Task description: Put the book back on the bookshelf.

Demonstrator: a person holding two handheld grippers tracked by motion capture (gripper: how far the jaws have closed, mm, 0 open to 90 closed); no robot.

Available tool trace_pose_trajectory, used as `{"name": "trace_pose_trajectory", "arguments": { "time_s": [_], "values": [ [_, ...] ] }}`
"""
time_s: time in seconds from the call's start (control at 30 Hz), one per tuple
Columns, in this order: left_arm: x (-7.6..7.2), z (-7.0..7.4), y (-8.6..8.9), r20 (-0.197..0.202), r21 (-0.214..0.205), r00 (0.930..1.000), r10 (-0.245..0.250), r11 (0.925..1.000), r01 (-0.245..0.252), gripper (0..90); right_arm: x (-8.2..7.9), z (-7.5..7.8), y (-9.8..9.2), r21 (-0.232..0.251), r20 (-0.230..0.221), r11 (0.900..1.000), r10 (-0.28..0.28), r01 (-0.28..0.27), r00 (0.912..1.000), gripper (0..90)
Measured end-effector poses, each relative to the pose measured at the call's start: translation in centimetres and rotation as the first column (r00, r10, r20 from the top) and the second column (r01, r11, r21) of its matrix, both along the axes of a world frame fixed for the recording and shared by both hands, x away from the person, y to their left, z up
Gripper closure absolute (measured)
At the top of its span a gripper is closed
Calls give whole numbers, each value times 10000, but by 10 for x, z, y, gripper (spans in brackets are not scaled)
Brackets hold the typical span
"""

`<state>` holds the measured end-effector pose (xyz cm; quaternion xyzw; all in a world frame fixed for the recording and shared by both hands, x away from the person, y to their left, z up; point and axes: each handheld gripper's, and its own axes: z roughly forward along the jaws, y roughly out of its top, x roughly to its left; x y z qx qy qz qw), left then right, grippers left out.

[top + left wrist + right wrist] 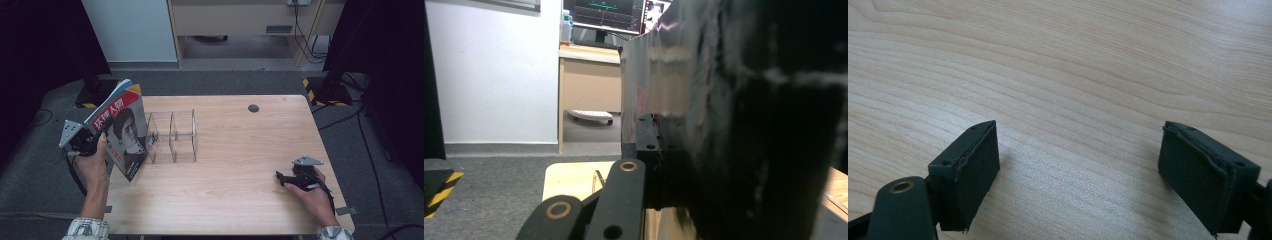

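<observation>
A magazine (122,127) with a red title band and a portrait on its cover is held upright and tilted at the table's left edge, and my left gripper (97,134) is shut on its left side. In the left gripper view the dark magazine (734,125) stands close in front, pressed against one black finger (646,142); the other finger is hidden behind it. A clear acrylic divider rack (172,136) stands just right of the magazine. My right gripper (281,178) rests on the table at the front right, open (1078,170) with only bare wood between its pads.
The wooden table (240,140) has a round cable hole (253,108) near its far edge. Beyond the table are grey carpet, a white panel (130,30) and a wooden desk (240,20) with cables. Black stands flank the table on both sides.
</observation>
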<state>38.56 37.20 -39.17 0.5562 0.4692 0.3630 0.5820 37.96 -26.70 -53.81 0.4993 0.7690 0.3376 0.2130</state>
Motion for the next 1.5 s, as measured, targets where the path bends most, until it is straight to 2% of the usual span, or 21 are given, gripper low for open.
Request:
{"name": "trace_pose_trajectory", "arguments": {
  "time_s": [0.13, 0.4, 0.5, 0.63, 0.73, 1.1, 1.5],
  "values": [
    [0, 2, -2, 50, 94, 10000, -64, 9999, 64, 863, 0, 0, 0, 9, -11, 10000, -14, 14, 10000, 171],
    [2, 3, -3, 296, -132, 9995, -107, 9999, 110, 863, 0, 0, 0, -11, -2, 10000, 57, -57, 10000, 171],
    [2, 0, -1, 324, -225, 9994, -112, 9997, 120, 863, 0, 0, 0, -7, -2, 10000, 57, -57, 10000, 171],
    [2, -5, 0, 349, -140, 9994, -84, 9999, 89, 861, 0, 0, 0, -9, -2, 10000, 77, -77, 10000, 171],
    [0, -8, 2, 394, -294, 9992, -51, 9995, 63, 856, 0, 0, 0, -8, -3, 10000, 81, -81, 10000, 171],
    [-3, -17, -3, 220, -291, 9997, -41, 9996, 48, 827, 0, 0, 0, -10, 22, 10000, 93, -93, 10000, 171],
    [-5, -19, -5, 16, -455, 9999, 105, 9989, -104, 778, 0, 0, 1, -21, 14, 9999, 142, -142, 9999, 171]
  ]
}}
